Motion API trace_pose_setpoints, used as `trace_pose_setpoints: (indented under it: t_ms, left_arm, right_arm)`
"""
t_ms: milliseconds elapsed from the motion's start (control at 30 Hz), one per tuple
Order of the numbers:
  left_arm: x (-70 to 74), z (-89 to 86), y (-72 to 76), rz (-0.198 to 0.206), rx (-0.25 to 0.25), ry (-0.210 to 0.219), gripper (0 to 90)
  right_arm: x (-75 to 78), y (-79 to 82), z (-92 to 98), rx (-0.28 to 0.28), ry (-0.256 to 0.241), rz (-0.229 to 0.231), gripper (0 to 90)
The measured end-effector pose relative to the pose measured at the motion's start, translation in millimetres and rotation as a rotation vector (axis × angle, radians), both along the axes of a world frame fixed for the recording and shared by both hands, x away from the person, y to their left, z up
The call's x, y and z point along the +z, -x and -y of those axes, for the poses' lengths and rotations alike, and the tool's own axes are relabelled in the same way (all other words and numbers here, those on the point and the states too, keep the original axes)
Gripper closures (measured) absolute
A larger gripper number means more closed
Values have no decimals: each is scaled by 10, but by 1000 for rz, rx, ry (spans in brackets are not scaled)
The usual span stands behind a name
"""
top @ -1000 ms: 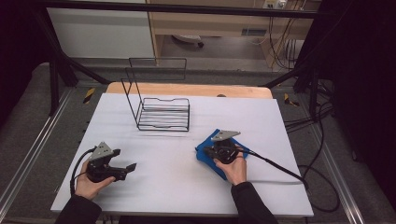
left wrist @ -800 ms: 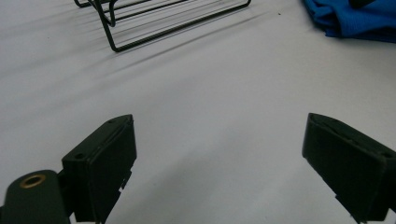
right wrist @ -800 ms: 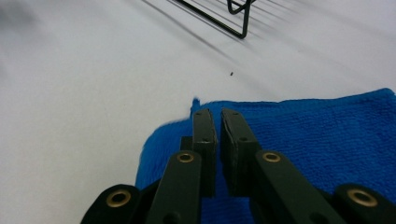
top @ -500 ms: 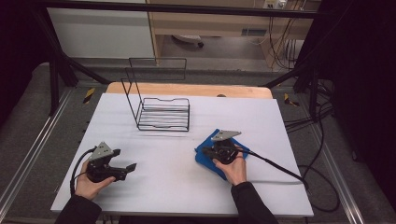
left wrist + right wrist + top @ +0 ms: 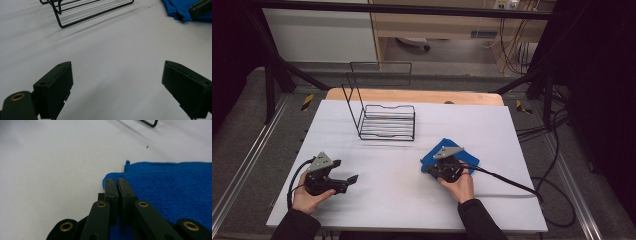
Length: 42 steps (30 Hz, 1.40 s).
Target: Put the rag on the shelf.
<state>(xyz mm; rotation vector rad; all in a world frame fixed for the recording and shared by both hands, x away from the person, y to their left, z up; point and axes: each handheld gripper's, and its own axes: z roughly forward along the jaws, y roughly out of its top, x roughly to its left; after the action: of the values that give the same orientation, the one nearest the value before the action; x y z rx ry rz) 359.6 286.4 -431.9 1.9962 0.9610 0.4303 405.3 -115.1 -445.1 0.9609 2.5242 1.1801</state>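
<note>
Right gripper [image 5: 117, 182] is pinched closed on the blue cloth [image 5: 175, 190] edge at centre frame, left gripper [image 5: 117, 82] gapes idle; lifting likely follows.

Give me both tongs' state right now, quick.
Left tongs: open, empty, over bare table.
Right tongs: closed at the blue cloth's edge; a pinch can't be told.

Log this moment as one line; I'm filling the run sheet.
left hand-held gripper: open, over bare table | right hand-held gripper: shut at blue cloth corner | wire rack: empty
</note>
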Motion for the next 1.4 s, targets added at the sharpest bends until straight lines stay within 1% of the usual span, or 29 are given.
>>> trace_pose_setpoints:
  t_ms: [100, 133, 167, 200, 300, 333, 367, 400, 467, 500, 533, 600, 633, 667, 733, 833, 900, 933, 1000, 1100, 1133, 1200, 1233, 1267, 1300, 1333, 1367, 1400]
  left_arm:
    - [0, 1, 0, 0, 0, 0, 100]
    - [-1, 3, -1, 0, 1, 0, 100]
    - [-3, 4, -1, 0, 1, 0, 100]
    - [-4, 6, -2, -1, 1, 0, 100]
    - [-5, 8, -3, -2, -1, -1, 100]
    - [-4, 7, -2, -2, -1, -1, 100]
    - [-5, 6, -2, -1, -1, 0, 100]
    - [-6, 4, -3, -2, 1, 0, 100]
    - [-6, 0, -4, -3, -1, 0, 100]
    - [-6, 0, -3, -3, 0, 0, 100]
    - [-6, 0, -3, -3, 0, 0, 100]
    - [-6, 5, -2, -1, 0, 0, 100]
    - [-6, 6, -3, -2, -2, -1, 101]
    - [-7, 7, -4, -3, -2, -2, 101]
    - [-7, 6, -3, -2, -3, -3, 101]
    - [-7, 3, -4, -3, -1, 0, 101]
    - [-8, 4, -5, -3, -1, -2, 101]
    - [-7, 5, -3, -2, -2, -2, 101]
    - [-5, 9, -1, -1, -2, -2, 101]
    - [-4, 11, 1, -1, -2, -4, 101]
    - [-3, 10, 3, -1, -3, -4, 101]
    - [-1, 7, 4, 1, -2, -1, 101]
    - [-1, 7, 4, 2, -2, -1, 101]
    - [-2, 6, 3, 1, -2, -2, 101]
    - [-3, 6, 3, 1, -2, -2, 101]
    - [-3, 6, 4, -1, -2, -1, 101]
    - [-2, 6, 4, 0, -2, -2, 101]
    - [-2, 5, 4, 2, -3, -2, 101]
  right_arm:
    - [125, 4, 52, -14, -46, 21, 874]
    - [232, 0, 104, -35, -80, 53, 875]
    - [284, -3, 133, -50, -94, 74, 876]
    - [284, -3, 133, -50, -94, 74, 876]
    - [389, -31, 192, -96, -130, 132, 875]
    - [399, -44, 196, -99, -143, 134, 874]
    - [375, -70, 159, -81, -137, 96, 848]
    - [375, -70, 159, -81, -137, 96, 848]
    - [331, -77, 107, -64, -114, 71, 847]
    - [309, -85, 90, -62, -114, 56, 854]
    - [291, -86, 76, -76, -112, 48, 855]
    - [237, -109, 57, -80, -82, 39, 854]
    - [152, -133, 23, -85, -28, 46, 819]
    - [152, -133, 23, -85, -28, 46, 819]
    - [56, -153, -16, -90, 10, 45, 724]
    - [-54, -161, -68, -72, 30, 27, 618]
    - [-61, -152, -86, -67, 40, 43, 592]
    - [-61, -149, -90, -65, 44, 43, 576]
    - [-79, -132, -114, -52, 73, 65, 558]
    - [-77, -99, -178, -46, 142, 109, 568]
    - [-77, -99, -178, -46, 142, 109, 568]
    - [-79, -98, -175, -45, 148, 118, 607]
    - [-80, -97, -171, -43, 150, 124, 646]
    - [-74, -96, -163, -45, 161, 131, 741]
    - [-74, -96, -163, -45, 161, 131, 741]
    - [-71, -106, -153, -46, 168, 137, 783]
    - [-71, -117, -144, -52, 165, 134, 796]
    - [-65, -138, -128, -59, 149, 115, 817]
